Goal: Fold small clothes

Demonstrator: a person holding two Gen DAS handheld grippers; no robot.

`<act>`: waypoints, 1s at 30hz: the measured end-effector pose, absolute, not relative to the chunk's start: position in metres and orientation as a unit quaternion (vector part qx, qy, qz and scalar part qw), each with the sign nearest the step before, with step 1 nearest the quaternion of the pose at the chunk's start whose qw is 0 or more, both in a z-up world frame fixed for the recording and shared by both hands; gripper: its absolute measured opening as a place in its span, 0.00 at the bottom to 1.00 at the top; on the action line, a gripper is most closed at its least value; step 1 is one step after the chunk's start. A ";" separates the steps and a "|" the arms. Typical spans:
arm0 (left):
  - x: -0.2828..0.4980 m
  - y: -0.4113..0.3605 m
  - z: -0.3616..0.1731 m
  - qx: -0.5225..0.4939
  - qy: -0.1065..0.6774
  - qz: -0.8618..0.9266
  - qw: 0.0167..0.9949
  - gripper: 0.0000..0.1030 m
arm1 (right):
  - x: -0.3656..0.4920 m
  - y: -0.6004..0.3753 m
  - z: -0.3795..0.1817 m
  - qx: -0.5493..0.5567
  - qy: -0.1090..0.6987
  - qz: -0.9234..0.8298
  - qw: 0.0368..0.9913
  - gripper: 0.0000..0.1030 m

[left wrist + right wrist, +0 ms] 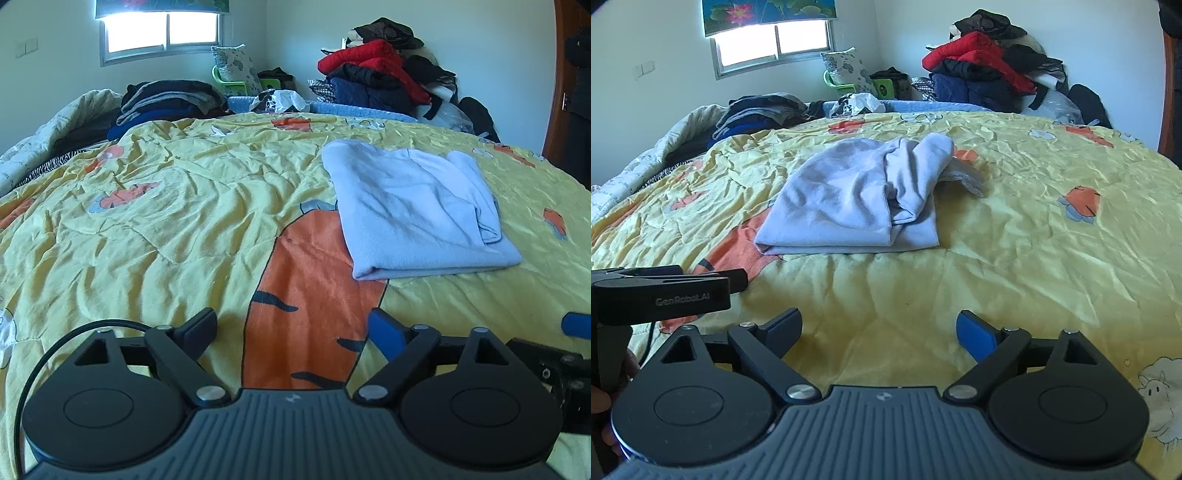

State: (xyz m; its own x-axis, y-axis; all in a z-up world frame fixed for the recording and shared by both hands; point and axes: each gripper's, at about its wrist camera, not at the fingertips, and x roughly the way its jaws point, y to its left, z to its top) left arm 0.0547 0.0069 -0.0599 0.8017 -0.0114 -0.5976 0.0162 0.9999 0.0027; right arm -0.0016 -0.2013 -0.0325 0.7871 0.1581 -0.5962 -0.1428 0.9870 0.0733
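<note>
Item: pale blue knit garment (417,210), folded into a rough rectangle on the yellow carrot-print quilt (166,206); one edge bunched, so folding looks nearly done, tidying perhaps left. Left gripper (295,332): jaws wide, empty; garment at one o'clock, apart. Right gripper (882,332): jaws wide, empty; garment at eleven o'clock, apart.

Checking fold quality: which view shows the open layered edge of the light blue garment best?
Right wrist view: the light blue garment sits near centre, with its bunched, layered side and a grey piece sticking out behind it visible. In the left wrist view the garment lies off to the right, looking flatter, with that side at its far edge.
</note>
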 end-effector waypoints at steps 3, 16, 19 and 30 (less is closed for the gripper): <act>0.051 0.009 -0.060 0.008 0.310 0.004 0.951 0.90 | -0.004 -0.202 -0.032 0.006 0.314 0.070 0.947 0.92; 0.045 0.015 -0.063 0.025 0.321 0.024 0.947 1.00 | 0.005 -0.219 -0.037 0.017 0.334 0.025 0.942 0.99; 0.045 0.016 -0.064 0.019 0.322 0.024 0.946 1.00 | 0.007 -0.217 -0.039 0.007 0.336 0.022 0.942 0.99; 0.041 0.014 -0.065 0.010 0.324 0.004 0.946 1.00 | 0.014 -0.199 -0.043 -0.023 0.338 0.016 0.941 1.00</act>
State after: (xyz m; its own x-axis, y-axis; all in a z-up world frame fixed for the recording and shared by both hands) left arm 0.0414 0.0144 -0.0649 0.7904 0.0145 -0.6124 -0.0016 0.9998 0.0216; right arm 0.0138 -0.1989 -0.0430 0.7710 0.0152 -0.6367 -0.0465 0.9984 -0.0324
